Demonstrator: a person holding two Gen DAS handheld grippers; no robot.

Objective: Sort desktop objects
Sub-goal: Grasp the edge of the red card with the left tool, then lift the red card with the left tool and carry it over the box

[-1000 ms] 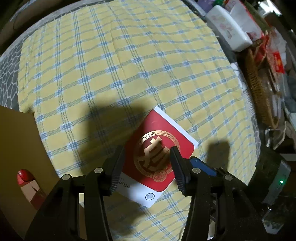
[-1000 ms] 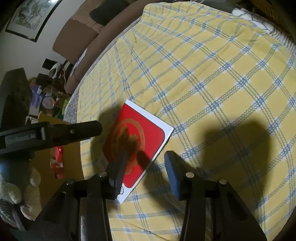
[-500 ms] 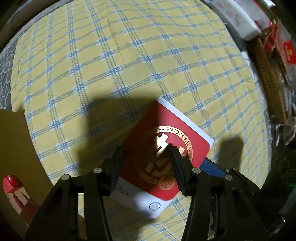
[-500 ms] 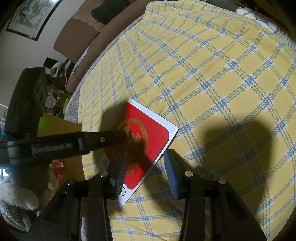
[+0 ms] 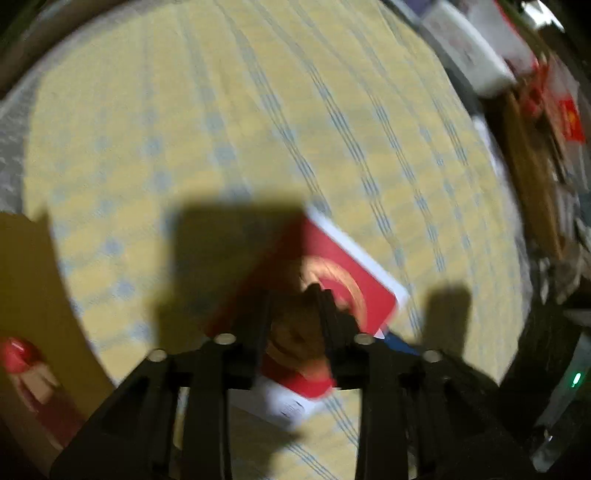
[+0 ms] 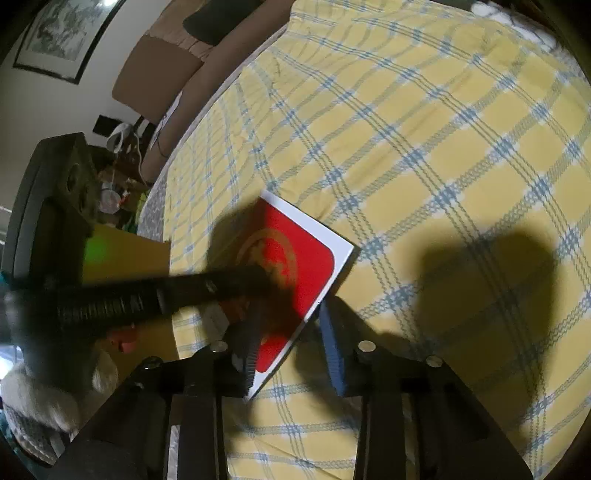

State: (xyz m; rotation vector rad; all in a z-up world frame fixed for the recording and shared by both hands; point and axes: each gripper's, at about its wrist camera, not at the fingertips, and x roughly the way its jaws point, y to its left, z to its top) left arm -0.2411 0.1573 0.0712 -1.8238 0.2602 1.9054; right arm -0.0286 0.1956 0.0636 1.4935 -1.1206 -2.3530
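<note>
Lower left gripper (image 5: 295,314); checked tablecloth (image 5: 258,110)

Booklet (image 6: 295,266) lies flat on tablecloth (image 6: 443,147), toward its near left part. Left gripper (image 5: 295,321) sits above booklet's middle, jaws closing, booklet below them. Right gripper (image 6: 291,332) at booklet's near right edge, jaws closing, that edge between the 2 fingers; contact unclear. Cardboard box (image 6: 125,254) just left of cloth edge. Basket (image 5: 532,173) and white container (image 5: 465,55) beyond cloth's far right side. Framed picture (image 6: 62,33) on far wall.
</note>
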